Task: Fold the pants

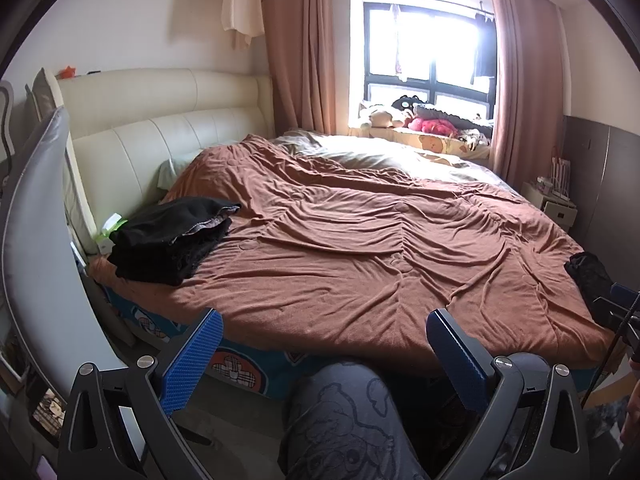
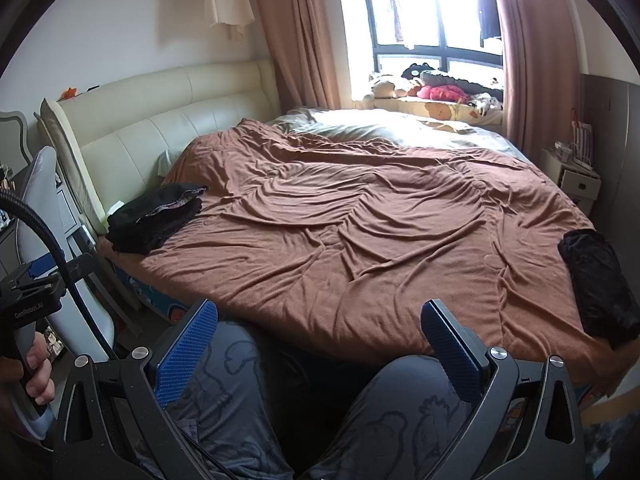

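Across the bed (image 2: 440,128), a rumpled brown quilt (image 2: 360,232) covered nearly all of the surface, with a paler sheet showing at the far side under the window (image 2: 436,12). Cream headboard (image 2: 160,120) ran along the left.

At the near left corner sat a stack of dark garments (image 2: 154,216), apparently already folded, edges roughly squared.

At the near right edge lay the black pants (image 2: 600,284), bunched into a narrow strip. Long axis ran near-to-far along the bed's right edge, the near end reaching the quilt's edge. Could not tell waistband end from leg end; fabric too dark and crumpled.

Left gripper (image 1: 324,354) was wide, nothing between its blue pads, held low at the near edge of the bed above the person's knee (image 1: 344,408). Right gripper (image 2: 320,346) likewise wide and empty, over both legs. Both well apart from the pants.

Judgement: step in hand is the start of a fresh pair, with no grasp made yet. Next move calls for the right gripper to swing right to the strip, take one end, and draw it toward the open middle of the quilt, the left gripper taking the other end to spread it flat before any fold.
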`<state>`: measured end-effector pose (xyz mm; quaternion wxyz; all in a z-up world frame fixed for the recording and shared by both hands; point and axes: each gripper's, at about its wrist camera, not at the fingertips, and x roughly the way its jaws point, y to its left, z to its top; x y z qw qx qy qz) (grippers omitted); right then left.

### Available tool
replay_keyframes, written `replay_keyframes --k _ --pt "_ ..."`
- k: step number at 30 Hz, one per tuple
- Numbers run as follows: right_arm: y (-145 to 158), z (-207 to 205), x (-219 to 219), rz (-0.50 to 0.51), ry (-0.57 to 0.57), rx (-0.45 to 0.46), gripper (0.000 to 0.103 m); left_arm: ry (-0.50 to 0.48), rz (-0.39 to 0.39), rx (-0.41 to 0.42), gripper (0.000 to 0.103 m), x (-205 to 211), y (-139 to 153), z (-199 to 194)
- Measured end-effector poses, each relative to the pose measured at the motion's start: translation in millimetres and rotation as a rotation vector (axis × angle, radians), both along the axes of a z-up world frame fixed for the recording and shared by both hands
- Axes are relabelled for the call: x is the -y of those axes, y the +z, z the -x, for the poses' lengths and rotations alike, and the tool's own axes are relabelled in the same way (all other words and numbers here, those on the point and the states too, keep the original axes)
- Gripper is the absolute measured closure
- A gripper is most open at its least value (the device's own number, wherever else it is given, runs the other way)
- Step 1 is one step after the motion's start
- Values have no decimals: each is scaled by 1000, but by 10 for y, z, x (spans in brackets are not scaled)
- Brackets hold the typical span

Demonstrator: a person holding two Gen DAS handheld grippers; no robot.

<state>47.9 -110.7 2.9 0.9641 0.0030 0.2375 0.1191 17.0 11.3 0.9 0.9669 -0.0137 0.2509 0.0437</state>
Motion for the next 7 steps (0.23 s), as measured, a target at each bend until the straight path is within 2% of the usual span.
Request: replay_keyframes --k 7 --pt "58 22 3 10 -4 8 0 -17 -1 -6 0 67 53 8"
